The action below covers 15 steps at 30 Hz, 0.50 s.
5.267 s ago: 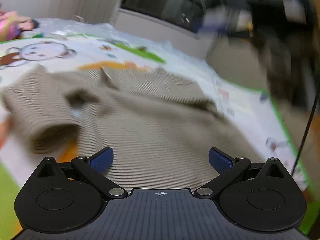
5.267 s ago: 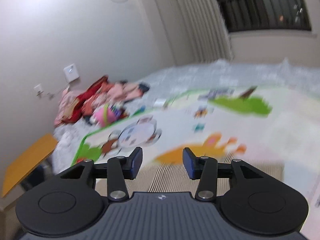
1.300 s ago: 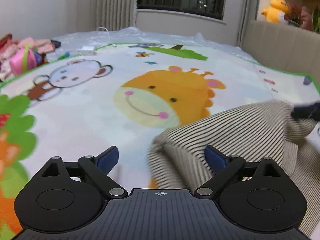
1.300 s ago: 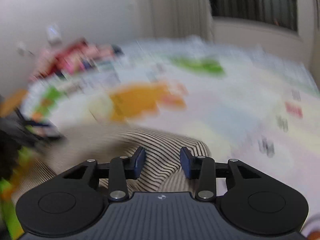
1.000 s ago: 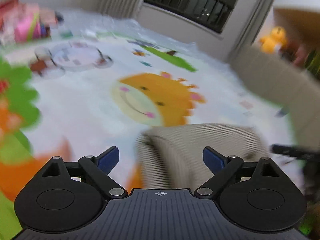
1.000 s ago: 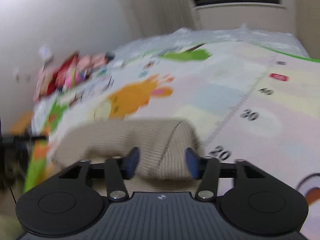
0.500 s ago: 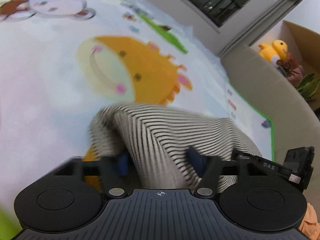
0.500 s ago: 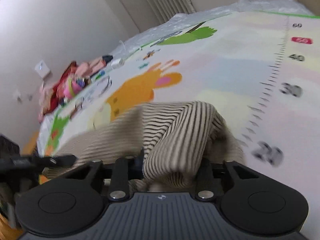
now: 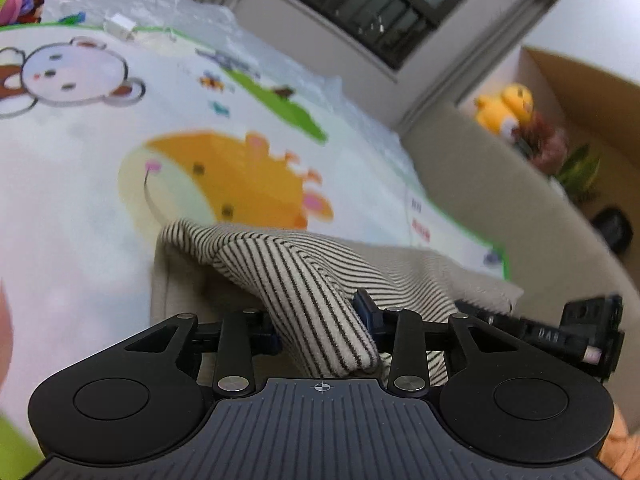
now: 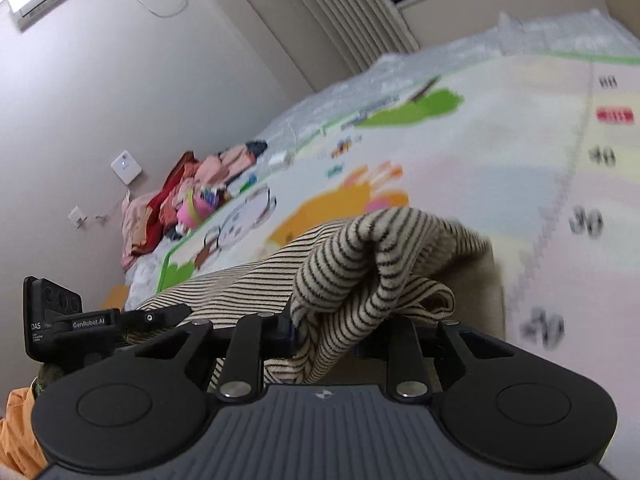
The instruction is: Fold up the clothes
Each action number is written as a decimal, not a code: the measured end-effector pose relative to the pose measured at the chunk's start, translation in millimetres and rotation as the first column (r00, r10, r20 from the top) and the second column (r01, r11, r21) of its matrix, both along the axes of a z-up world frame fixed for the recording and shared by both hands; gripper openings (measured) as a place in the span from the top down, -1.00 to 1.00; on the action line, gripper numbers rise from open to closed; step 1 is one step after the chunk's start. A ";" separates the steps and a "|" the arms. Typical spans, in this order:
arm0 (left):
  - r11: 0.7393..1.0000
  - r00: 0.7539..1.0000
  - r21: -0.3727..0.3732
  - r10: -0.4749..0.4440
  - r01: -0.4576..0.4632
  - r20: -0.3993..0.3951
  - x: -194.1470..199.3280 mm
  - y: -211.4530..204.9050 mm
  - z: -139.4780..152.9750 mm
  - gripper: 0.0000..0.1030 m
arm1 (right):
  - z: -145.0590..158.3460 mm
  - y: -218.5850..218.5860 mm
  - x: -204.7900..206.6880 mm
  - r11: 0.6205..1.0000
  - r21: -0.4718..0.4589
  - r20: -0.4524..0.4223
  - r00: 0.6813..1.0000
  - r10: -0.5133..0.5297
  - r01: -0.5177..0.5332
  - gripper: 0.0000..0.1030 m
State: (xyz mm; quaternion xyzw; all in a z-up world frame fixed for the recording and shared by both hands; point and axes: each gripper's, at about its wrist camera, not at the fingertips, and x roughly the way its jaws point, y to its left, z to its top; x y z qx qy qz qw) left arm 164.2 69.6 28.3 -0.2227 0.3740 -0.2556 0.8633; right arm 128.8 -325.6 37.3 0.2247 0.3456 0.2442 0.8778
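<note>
On the cartoon play mat [image 9: 80, 208], a striped sweater [image 9: 304, 280] is pinched at one bunched fold by the left gripper [image 9: 316, 328] and at another by the right gripper [image 10: 326, 330] (both clamped on fabric). A barred window [image 9: 360, 4] and a clothes pile [image 10: 180, 200] are seen beyond.

The right gripper [image 10: 326, 334] is pinching a bunched fold of the striped top [image 10: 360, 264], its jaws pressing in on the cloth from both sides. The rest of the top is lying across the play mat [image 10: 500, 152]. The left gripper [image 10: 160, 316] is showing at far left, touching the top's edge.
</note>
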 end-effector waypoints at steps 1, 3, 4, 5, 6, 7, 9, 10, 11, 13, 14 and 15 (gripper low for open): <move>1.000 1.000 0.019 -0.011 0.012 -0.001 -8.0 -1.5 -2.8 0.27 | -5.0 -0.8 -6.0 1.000 0.004 -0.012 1.000 0.002 -0.002 0.55; 0.998 1.000 0.054 -0.025 0.025 -0.005 -22.3 -3.5 -8.6 0.27 | -16.0 -1.8 -16.3 1.000 0.010 -0.041 0.999 0.008 -0.007 0.55; 0.997 1.000 0.066 -0.027 0.028 -0.010 -27.3 -3.8 -12.3 0.27 | -22.8 -1.6 -21.2 1.000 0.012 -0.062 0.998 0.013 -0.012 0.55; 0.997 0.999 0.078 -0.028 0.029 -0.017 -31.2 -3.6 -16.3 0.26 | -30.3 -1.7 -26.4 1.000 0.011 -0.082 0.996 0.018 -0.018 0.54; 0.995 0.999 0.095 -0.025 0.027 -0.025 -34.4 -2.8 -21.0 0.25 | -38.2 -1.9 -31.9 1.000 0.007 -0.102 0.994 0.024 -0.023 0.53; 0.993 0.999 0.114 -0.020 0.024 -0.034 -37.4 -1.6 -26.4 0.23 | -45.2 -2.3 -36.1 1.000 -0.001 -0.121 0.992 0.024 -0.024 0.49; 0.987 0.998 0.160 0.007 0.002 -0.055 -41.3 2.0 -36.0 0.13 | -53.9 -6.4 -41.3 1.000 -0.021 -0.134 0.991 0.009 -0.012 0.46; 0.985 0.998 0.171 0.020 -0.009 -0.062 -42.9 4.9 -39.3 0.11 | -51.6 -10.0 -43.8 0.999 -0.035 -0.121 0.993 0.004 -0.008 0.37; 0.985 0.998 0.170 0.030 -0.019 -0.062 -45.2 9.6 -39.5 0.10 | -47.0 -13.3 -46.1 0.998 -0.059 -0.104 0.995 -0.006 0.000 0.20; 0.981 0.997 0.188 0.060 -0.051 -0.042 -50.0 15.9 -32.2 -0.08 | -28.7 -18.0 -51.5 0.984 -0.177 -0.017 0.999 -0.032 0.029 0.11; 0.977 0.997 0.204 0.076 -0.069 -0.025 -53.0 18.2 -27.1 -0.10 | -17.0 -20.2 -54.2 0.968 -0.246 0.037 0.998 -0.046 0.053 0.10; 0.971 0.996 0.222 0.091 -0.088 -0.004 -57.1 20.0 -20.2 -0.18 | -6.3 -22.3 -56.4 0.951 -0.299 0.086 0.995 -0.056 0.080 0.10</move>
